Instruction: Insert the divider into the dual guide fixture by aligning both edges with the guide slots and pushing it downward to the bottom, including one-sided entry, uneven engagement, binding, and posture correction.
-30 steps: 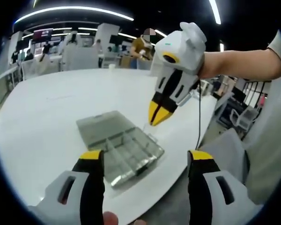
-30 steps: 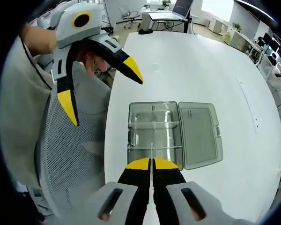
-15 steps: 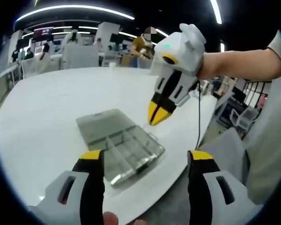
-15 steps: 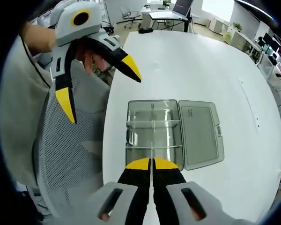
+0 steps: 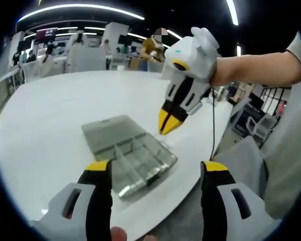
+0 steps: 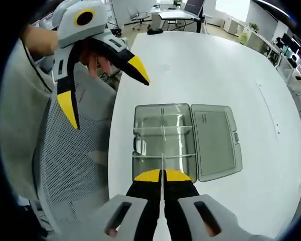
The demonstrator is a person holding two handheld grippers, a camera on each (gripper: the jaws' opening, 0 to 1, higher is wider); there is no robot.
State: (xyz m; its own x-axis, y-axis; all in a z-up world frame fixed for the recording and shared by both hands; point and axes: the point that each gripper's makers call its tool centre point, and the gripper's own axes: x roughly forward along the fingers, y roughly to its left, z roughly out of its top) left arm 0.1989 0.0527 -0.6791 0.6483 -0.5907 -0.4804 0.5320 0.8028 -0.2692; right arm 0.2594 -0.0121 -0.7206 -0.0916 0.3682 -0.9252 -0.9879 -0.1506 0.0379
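A clear smoke-grey plastic compartment box with its hinged lid laid open flat (image 6: pixel 183 140) sits near the edge of the round white tabletop (image 6: pixel 215 75), low and centre in the right gripper view and lower centre in the left gripper view (image 5: pixel 128 153). Inside its tray, thin clear walls already cross the compartments.

The right gripper (image 6: pixel 163 175), white with yellow-tipped black jaws, rises from the bottom centre of its own view with the jaws pressed nearly together on a thin clear plastic divider strip (image 6: pixel 163 163), seen edge-on as a pale line running up from the tips toward the near wall of the tray. In the left gripper view the same gripper (image 5: pixel 169 123) hangs tip-down at centre right, above the box's near-right corner and apart from it.

The left gripper (image 5: pixel 155 173) holds nothing; its jaws stand wide at the bottom of its view, off the tabletop edge. It appears at upper left in the right gripper view (image 6: pixel 103 93), also spread wide.

The divider looks light, thin and springy, smooth enough to slip, and likely to bow or jam if pushed while tilted. A grip at the middle of its top edge, as it seems to be held, leaves both end edges free for the guide slots. The box itself is light and could skid, so the free gripper may need to steady it.
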